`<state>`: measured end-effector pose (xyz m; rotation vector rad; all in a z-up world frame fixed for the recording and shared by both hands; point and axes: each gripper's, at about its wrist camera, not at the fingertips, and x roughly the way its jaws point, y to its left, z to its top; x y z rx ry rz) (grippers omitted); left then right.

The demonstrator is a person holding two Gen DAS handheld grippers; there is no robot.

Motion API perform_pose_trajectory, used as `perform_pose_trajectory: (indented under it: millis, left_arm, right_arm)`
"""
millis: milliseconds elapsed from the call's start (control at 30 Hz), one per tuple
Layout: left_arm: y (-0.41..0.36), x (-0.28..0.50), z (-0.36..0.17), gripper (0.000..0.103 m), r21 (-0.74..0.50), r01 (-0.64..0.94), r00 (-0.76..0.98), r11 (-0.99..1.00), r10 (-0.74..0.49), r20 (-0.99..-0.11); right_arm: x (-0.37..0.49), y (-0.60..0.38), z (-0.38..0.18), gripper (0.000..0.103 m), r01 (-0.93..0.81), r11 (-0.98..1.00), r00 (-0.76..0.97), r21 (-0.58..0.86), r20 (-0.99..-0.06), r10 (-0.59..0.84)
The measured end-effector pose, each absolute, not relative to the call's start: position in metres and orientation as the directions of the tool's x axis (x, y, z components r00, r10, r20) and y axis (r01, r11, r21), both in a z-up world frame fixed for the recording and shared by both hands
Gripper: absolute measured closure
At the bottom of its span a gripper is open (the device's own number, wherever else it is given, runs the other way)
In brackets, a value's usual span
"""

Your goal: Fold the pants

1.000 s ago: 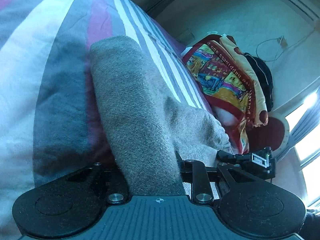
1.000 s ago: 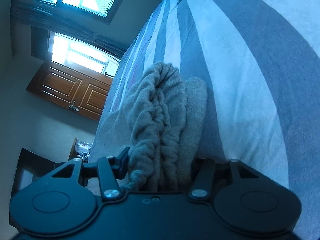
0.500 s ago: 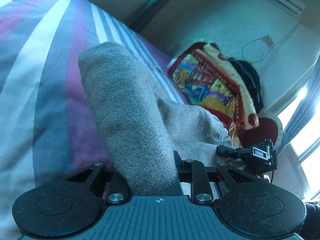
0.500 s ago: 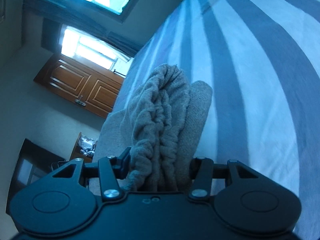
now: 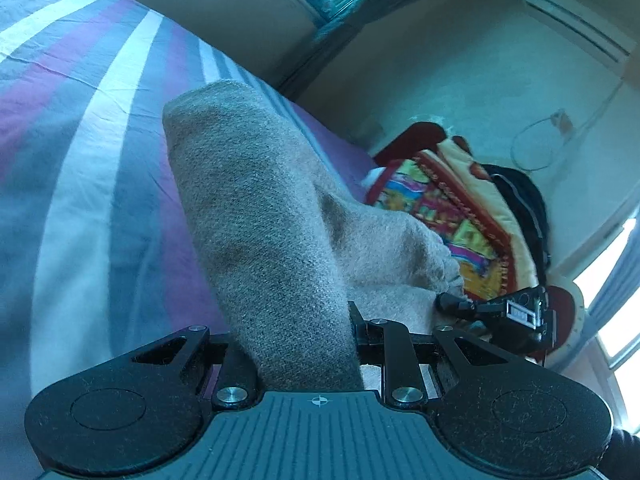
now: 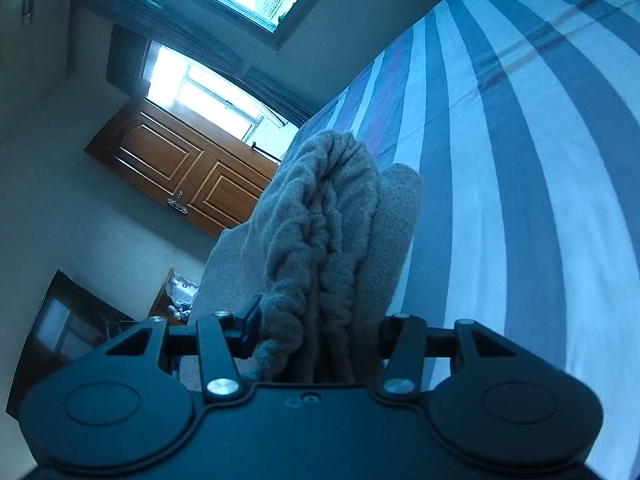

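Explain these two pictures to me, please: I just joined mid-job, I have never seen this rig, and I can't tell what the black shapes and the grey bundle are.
No robot arm here: a person holds a two-finger gripper in each hand, each with a fisheye camera looking along its fingers. The black shapes at the bottom are the grippers' bodies. In the left view, the left gripper is shut on grey pants above a striped bedsheet; a colourful blanket lies beyond. In the right view, the right gripper is shut on the pants' gathered waistband, with a wooden door behind.
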<state>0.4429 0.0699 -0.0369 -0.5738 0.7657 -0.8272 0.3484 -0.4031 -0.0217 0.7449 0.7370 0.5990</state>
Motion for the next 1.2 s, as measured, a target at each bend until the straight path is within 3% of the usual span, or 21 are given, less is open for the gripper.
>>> perform_pose_trajectory:
  millis: [333,367,400,433,533,600,633,700,767,833,867,933,1000,1200]
  left_arm:
    - [0.053,0.522,-0.086,0.079,-0.690,0.347,0.451,0.635,-0.758,-0.470]
    - [0.051,0.526,-0.096,0.068,-0.682,0.330,0.441,0.652,-0.746,-0.499]
    - [0.051,0.528,-0.106,0.064,-0.680,0.319,0.441,0.660,-0.738,-0.511]
    - [0.055,0.529,-0.115,0.064,-0.709,0.307,0.441,0.635,-0.755,-0.485]
    - [0.066,0.523,-0.122,0.062,-0.748,0.273,0.464,0.605,-0.764,-0.448]
    - [0.076,0.509,-0.117,0.049,-0.725,0.264,0.494,0.636,-0.735,-0.465]
    - [0.081,0.500,-0.113,0.044,-0.708,0.253,0.516,0.659,-0.711,-0.478]
    - [0.088,0.475,-0.100,0.021,-0.629,0.219,0.576,0.746,-0.619,-0.534]
    - [0.083,0.442,-0.083,0.011,-0.497,0.170,0.645,0.851,-0.478,-0.597]
    - [0.067,0.407,-0.064,0.011,-0.353,0.142,0.682,0.925,-0.350,-0.642]
    - [0.057,0.385,-0.054,0.011,-0.301,0.132,0.705,0.944,-0.303,-0.641]
    - [0.037,0.343,-0.034,0.008,-0.242,0.163,0.733,0.956,-0.282,-0.620]
    - [0.015,0.296,-0.015,0.000,-0.188,0.164,0.763,0.968,-0.246,-0.598]
    - [-0.010,0.185,0.026,0.000,-0.109,0.176,0.811,0.978,-0.207,-0.546]
  right_arm:
    - [0.430,-0.404,-0.069,0.053,-0.128,0.534,0.589,0.835,-0.369,0.719]
    - [0.436,-0.404,-0.076,0.052,-0.110,0.539,0.583,0.835,-0.385,0.715]
    - [0.441,-0.405,-0.086,0.049,-0.076,0.549,0.576,0.832,-0.413,0.705]
    - [0.445,-0.407,-0.096,0.048,-0.030,0.562,0.572,0.826,-0.447,0.688]
    - [0.444,-0.417,-0.113,0.048,0.018,0.485,0.583,0.874,-0.403,0.705]
    - [0.437,-0.423,-0.110,0.044,0.029,0.474,0.588,0.880,-0.398,0.704]
    - [0.432,-0.428,-0.106,0.042,0.032,0.484,0.594,0.874,-0.406,0.694]
    - [0.418,-0.442,-0.095,0.036,0.066,0.546,0.601,0.835,-0.470,0.646]
    - [0.396,-0.449,-0.078,0.016,0.075,0.641,0.624,0.763,-0.538,0.567]
    - [0.364,-0.442,-0.051,0.006,0.079,0.776,0.668,0.626,-0.611,0.424]
    - [0.348,-0.435,-0.041,0.007,0.058,0.824,0.681,0.564,-0.626,0.381]
    - [0.306,-0.415,-0.019,0.000,-0.001,0.889,0.702,0.457,-0.633,0.326]
    - [0.254,-0.393,0.000,0.000,-0.045,0.931,0.748,0.363,-0.605,0.272]
    - [0.125,-0.360,0.033,0.000,-0.041,0.959,0.865,0.280,-0.471,0.175]
